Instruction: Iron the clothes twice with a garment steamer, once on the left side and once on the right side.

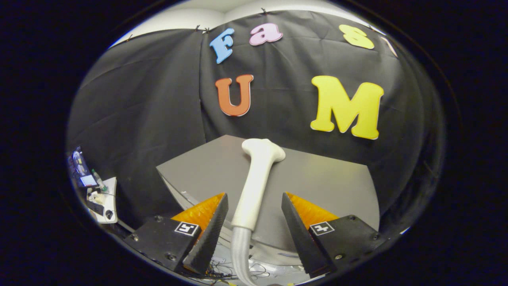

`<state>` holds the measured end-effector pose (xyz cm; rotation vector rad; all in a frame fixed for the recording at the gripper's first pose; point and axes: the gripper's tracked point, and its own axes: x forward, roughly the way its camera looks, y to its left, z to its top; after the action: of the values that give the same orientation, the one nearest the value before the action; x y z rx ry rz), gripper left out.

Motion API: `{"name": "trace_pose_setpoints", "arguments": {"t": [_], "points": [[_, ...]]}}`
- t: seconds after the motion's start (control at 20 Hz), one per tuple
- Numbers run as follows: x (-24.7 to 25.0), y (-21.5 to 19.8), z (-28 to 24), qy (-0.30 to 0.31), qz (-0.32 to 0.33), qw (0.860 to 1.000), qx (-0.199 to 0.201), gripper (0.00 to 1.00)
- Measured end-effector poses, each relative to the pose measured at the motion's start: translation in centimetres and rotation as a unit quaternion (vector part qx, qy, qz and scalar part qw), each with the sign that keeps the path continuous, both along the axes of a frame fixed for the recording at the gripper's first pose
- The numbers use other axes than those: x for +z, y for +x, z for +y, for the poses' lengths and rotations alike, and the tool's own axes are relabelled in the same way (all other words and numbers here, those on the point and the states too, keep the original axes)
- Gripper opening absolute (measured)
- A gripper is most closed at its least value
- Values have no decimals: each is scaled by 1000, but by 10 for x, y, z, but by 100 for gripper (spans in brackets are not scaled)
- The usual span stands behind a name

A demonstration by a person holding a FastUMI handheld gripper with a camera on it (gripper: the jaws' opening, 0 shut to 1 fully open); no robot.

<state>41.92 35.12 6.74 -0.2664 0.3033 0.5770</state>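
The garment steamer (257, 186) lies on a grey table (329, 182), its white handle running from between the gripper's fingers up to a broader head that rests further back on the tabletop, beyond the fingertips. The table is a flat grey slab set in front of the black cloth wall, with one corner pointing toward the left. At the handle's near end a pale ribbed hose (241, 254) leaves the steamer and curves down below the table edge, over a tangle of thin cables. The gripper (254, 206) has its fingers spread wide, one on each side of the handle, and neither one touches it. Off to the left, well apart from the table, a small white stand (107, 200) holds several small devices.
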Motion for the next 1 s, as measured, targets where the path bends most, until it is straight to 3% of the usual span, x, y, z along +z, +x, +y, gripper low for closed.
{"name": "trace_pose_setpoints", "arguments": {"t": [0.25,0.45,0.7,1.0], "points": [[-20,22,12,-17,44,999,1,70],[-21,23,12,1,45,999,5,64],[-21,15,21,48,99,993,41,38],[1,2,-10,82,81,993,30,36]]}}
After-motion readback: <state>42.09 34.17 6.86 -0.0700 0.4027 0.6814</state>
